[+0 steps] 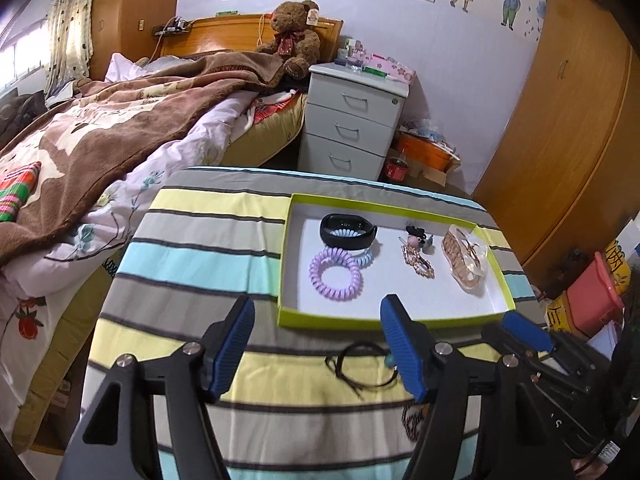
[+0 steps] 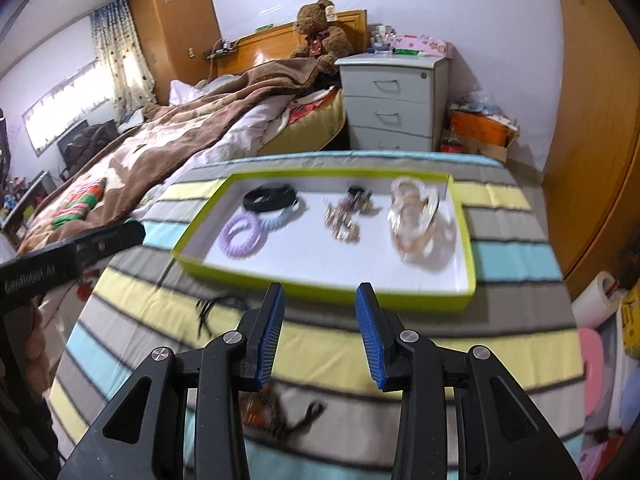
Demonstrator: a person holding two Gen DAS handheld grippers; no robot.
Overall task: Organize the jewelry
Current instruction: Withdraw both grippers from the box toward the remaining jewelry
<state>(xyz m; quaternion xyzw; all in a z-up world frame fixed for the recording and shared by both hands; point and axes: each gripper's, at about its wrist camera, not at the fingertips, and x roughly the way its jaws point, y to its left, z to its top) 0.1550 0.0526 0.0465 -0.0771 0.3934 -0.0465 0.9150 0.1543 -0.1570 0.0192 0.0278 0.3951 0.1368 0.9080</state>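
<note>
Here the black cord necklace lies under the left gripper

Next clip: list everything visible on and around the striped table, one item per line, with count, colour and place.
tray: one, lime rim, white floor, on striped cloth
wristband: one, black, tray's far left
coil hair ties: two, purple in front, pale blue under the wristband
hair clips: small cluster, gold and dark, tray middle
clear pouch: one, gold pieces inside, tray right
cord necklace: one, black, on cloth before the tray
beaded piece: one, dark, blurred, on cloth nearest the camera
teddy bear: one, brown, on bed
drawer unit: one, white, beside bed
left tool: open, empty
right tool: open, empty
</note>
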